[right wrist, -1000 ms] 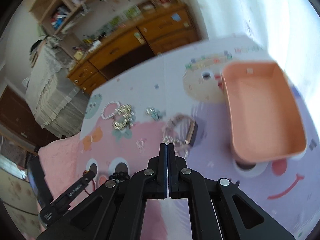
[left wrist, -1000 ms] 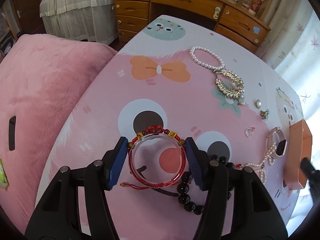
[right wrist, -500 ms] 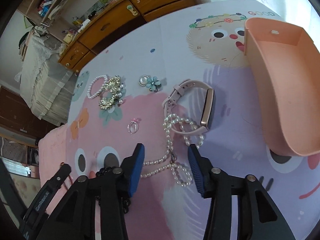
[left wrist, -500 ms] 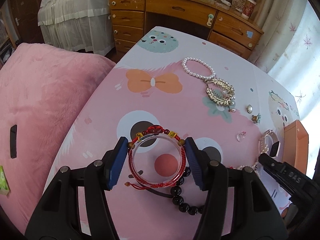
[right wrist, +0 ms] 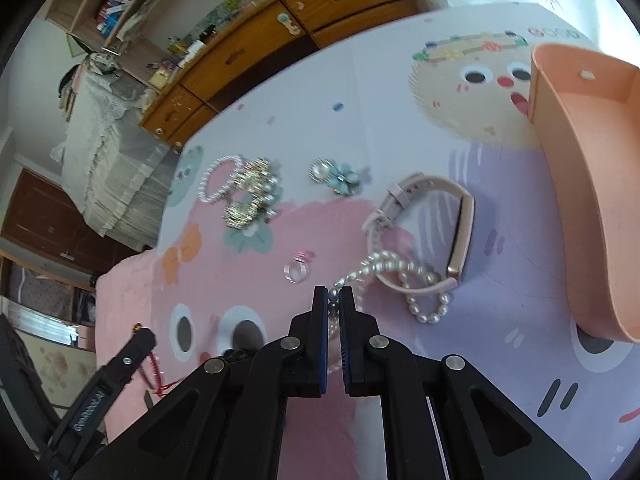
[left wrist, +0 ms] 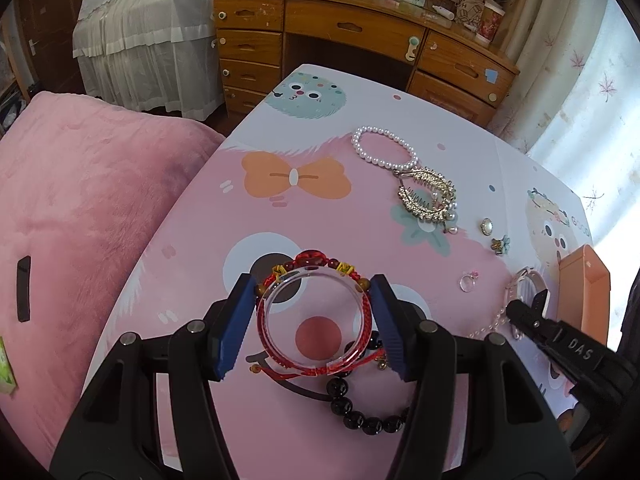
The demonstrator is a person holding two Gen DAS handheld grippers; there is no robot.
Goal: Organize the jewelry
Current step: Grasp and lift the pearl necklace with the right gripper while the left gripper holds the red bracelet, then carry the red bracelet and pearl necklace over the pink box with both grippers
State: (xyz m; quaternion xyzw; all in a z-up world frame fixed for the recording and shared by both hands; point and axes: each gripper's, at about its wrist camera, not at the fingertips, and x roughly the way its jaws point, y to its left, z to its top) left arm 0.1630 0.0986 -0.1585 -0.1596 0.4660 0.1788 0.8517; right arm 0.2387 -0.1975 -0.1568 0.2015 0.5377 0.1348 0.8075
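My left gripper [left wrist: 313, 292] is shut on a clear bangle [left wrist: 316, 366] wrapped with a red cord bracelet [left wrist: 310, 258], just over the cartoon-print table. A black bead bracelet [left wrist: 360, 420] lies under it. My right gripper [right wrist: 333, 299] is shut on a strand of the pearl necklace [right wrist: 394, 260], which is draped over a pink watch [right wrist: 460, 232]. To its right stands the peach tray [right wrist: 592, 184]. In the left wrist view the right gripper [left wrist: 516, 312] reaches in from the right, beside the tray [left wrist: 582, 292].
A pearl bracelet [left wrist: 382, 148], a gold hair clip [left wrist: 430, 196], a clear ring [left wrist: 467, 281], a round brooch [left wrist: 486, 226] and a blue flower pin [left wrist: 502, 244] lie farther back. A pink cushion [left wrist: 80, 200] borders the table's left edge. A wooden dresser [left wrist: 360, 32] stands behind.
My right gripper came down, opened over the pearl necklace and closed on a strand. The left gripper keeps the bangle and has barely moved.
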